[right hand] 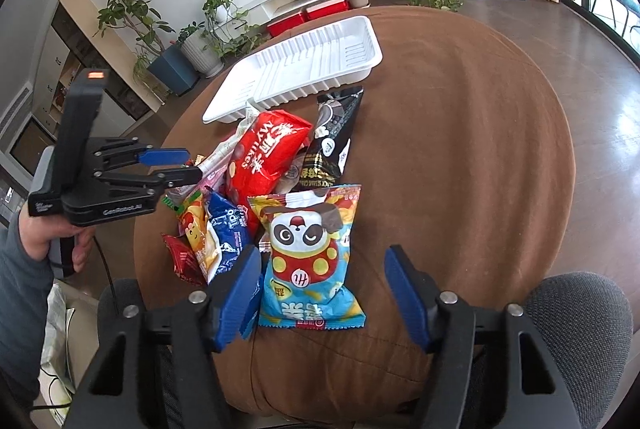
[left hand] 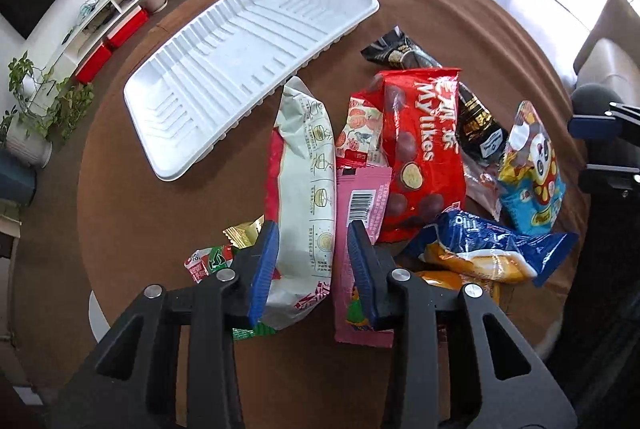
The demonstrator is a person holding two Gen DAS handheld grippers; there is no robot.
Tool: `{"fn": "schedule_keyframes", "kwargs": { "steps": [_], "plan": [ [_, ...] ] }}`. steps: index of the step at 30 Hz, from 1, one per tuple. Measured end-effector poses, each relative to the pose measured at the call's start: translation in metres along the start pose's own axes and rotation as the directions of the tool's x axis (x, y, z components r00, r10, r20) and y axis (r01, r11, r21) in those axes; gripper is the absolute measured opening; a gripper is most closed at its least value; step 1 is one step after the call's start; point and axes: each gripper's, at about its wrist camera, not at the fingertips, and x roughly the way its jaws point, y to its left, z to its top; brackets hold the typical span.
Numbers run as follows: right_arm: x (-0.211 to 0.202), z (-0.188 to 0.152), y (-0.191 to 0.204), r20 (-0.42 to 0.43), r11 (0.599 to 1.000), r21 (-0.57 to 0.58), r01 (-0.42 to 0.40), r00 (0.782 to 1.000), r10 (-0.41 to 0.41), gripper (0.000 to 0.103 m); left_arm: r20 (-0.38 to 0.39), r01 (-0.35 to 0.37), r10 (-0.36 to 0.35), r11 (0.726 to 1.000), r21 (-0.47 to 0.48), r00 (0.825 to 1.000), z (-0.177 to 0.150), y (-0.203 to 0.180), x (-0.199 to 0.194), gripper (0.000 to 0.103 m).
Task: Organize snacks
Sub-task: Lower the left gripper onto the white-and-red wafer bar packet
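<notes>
A heap of snack bags lies on the brown table beside a white ribbed tray (left hand: 240, 69) (right hand: 304, 69), which holds nothing. My left gripper (left hand: 312, 233) (right hand: 194, 163) points down over the heap. A white and red bag (left hand: 308, 169) lies between its fingers: the left pad touches it, while the right pad rests over a pink packet (left hand: 360, 197) with a gap showing. My right gripper (right hand: 323, 255) is open around the panda bag (right hand: 312, 253) (left hand: 532, 169), its right pad well apart from it. A red Mylikes bag (left hand: 420, 149) (right hand: 264, 157) lies in the middle.
A black bag (right hand: 332, 137) and a blue Tipo bag (right hand: 228, 229) are in the heap, and small packets (left hand: 212, 261) lie at its left edge. The round table (right hand: 460, 149) is bare on the right. A grey chair back (right hand: 580, 309) is close by. A hand (right hand: 52, 241) holds the left gripper.
</notes>
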Motion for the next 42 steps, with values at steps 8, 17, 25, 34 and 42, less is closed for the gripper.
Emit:
{"fn": "schedule_keyframes", "kwargs": {
  "steps": [8,17,25,34,42],
  "plan": [
    [0.006,0.001,0.005,-0.025,1.000,-0.007,-0.007,1.000,0.007,0.068,-0.065,0.013,-0.012,1.000,0.026,0.998,0.013,0.014,0.016,0.034],
    [0.011,0.001,0.001,-0.044,1.000,0.007,-0.004,0.999,0.004,0.068,-0.102,0.003,0.004,0.998,0.068,0.995,0.029,0.014,0.031,0.043],
    [0.012,0.000,0.000,-0.051,1.000,0.008,-0.003,0.999,0.004,0.070,-0.109,-0.031,0.037,0.998,0.050,0.993,0.034,0.025,0.044,0.067],
    [0.014,-0.004,0.004,-0.055,1.000,0.004,-0.001,0.999,0.001,0.070,-0.142,0.042,-0.044,0.999,-0.015,0.989,0.033,0.042,0.067,0.055],
    [0.015,-0.005,0.003,-0.062,1.000,0.006,0.004,0.998,-0.004,0.070,-0.127,0.057,-0.061,0.998,-0.032,0.990,0.032,0.047,0.072,0.042]
  ]
}}
